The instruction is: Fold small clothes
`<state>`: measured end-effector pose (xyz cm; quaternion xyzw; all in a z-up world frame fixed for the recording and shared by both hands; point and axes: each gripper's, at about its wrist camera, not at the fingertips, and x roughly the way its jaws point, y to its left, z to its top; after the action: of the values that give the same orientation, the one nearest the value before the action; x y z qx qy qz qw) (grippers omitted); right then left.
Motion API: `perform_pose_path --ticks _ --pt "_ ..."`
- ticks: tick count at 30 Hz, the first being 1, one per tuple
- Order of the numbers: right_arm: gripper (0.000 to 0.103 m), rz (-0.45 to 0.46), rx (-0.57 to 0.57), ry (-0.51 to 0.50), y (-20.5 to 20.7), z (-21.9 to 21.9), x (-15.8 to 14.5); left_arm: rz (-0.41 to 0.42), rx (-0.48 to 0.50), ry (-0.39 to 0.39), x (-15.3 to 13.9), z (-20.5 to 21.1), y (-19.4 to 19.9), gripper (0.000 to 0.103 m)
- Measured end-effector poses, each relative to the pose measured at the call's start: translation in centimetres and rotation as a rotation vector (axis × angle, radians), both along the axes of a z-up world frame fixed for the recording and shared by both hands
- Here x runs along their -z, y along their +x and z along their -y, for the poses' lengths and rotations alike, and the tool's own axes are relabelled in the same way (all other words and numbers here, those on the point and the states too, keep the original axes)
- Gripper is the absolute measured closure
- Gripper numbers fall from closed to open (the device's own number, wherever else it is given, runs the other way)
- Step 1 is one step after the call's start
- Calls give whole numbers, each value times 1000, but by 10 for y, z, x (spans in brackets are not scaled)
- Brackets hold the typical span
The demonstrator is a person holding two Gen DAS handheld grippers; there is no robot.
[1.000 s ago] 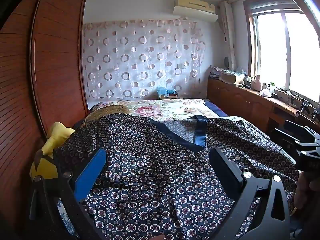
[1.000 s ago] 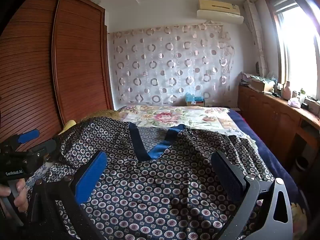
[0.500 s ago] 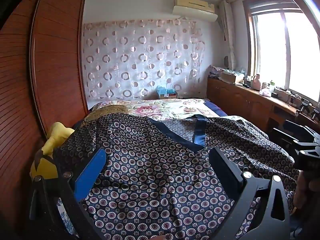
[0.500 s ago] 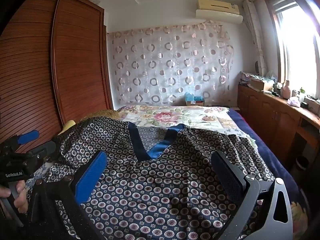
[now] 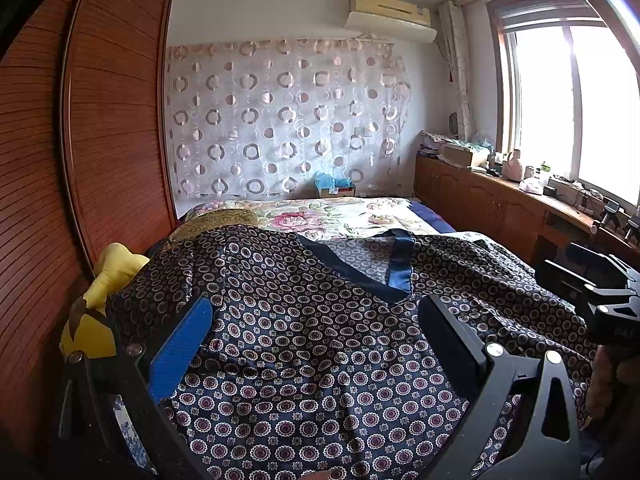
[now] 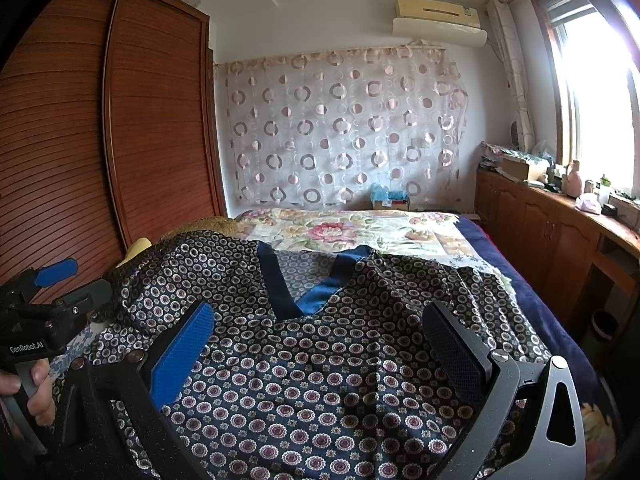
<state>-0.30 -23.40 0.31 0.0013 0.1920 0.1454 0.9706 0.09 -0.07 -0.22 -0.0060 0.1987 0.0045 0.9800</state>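
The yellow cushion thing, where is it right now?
In the left wrist view the yellow cushion sits at the left edge of the bed, against the wooden wardrobe, partly under the patterned garment.

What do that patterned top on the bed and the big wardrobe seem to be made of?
The top looks like thin satin or silk-like cloth: it has a slight sheen and soft creases. The wardrobe looks like reddish-brown varnished wood with fine horizontal slats, though it could be veneer.

A bedroom with a bed (image 6: 532,312) straight ahead, and a circle-patterned curtain (image 6: 340,128) on the far wall. A ribbed wooden wardrobe (image 5: 112,120) stands left; right, bright daylight fills a window (image 5: 560,104) above wooden cabinets (image 6: 540,232), with an air conditioner (image 6: 438,20) high up.
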Motion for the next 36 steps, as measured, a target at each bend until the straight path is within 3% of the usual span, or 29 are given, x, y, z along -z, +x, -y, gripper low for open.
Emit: perform_pose_path --ticks 36 --pt "0 -2 4 0 0 -1 1 3 -6 0 2 -1 -2 0"
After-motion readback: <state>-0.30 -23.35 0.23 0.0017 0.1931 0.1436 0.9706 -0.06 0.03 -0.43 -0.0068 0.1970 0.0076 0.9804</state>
